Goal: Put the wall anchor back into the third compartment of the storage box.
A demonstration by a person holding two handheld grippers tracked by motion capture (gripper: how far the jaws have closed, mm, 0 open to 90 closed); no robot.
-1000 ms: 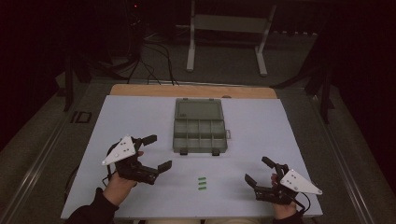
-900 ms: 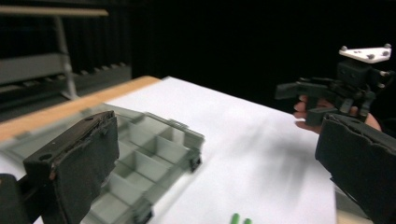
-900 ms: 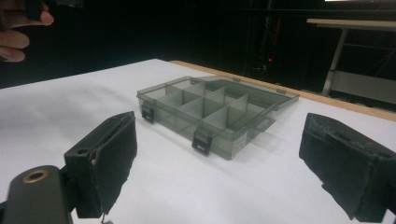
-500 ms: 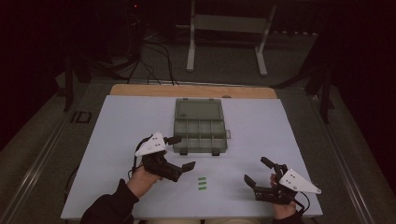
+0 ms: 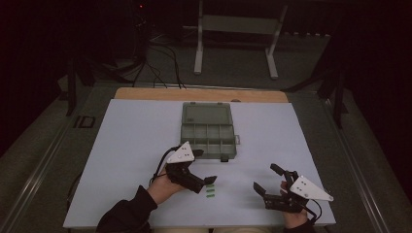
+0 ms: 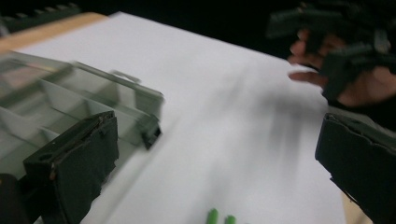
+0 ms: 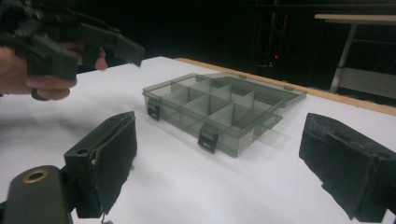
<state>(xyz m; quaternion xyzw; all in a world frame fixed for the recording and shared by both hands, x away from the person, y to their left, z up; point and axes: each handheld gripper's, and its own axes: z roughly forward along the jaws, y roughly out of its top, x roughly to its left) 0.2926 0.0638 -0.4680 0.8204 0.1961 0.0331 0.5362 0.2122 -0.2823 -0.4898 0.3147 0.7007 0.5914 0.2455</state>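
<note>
**Now closing in on the green pieces**

Now my left gripper [image 5: 203,183] hangs with its jaws spread wide, just left of the three small green pieces [image 5: 210,189] that lie in a short row on the white table [image 5: 126,145]. In the left gripper view two of them [image 6: 219,217] peek up at the bottom edge, between my jaws. I judge the step in hand to be picking one up. To do it well I should lower slowly, bracket a single piece rather than the row, and close gently so it does not roll or flick away. Just beyond, on the far side, the compartment box [image 5: 209,131] sits open, its lid laid back, ready to receive it. Off to the right my right gripper [image 5: 270,180] rests near the table edge, jaws wide and empty.
</note>
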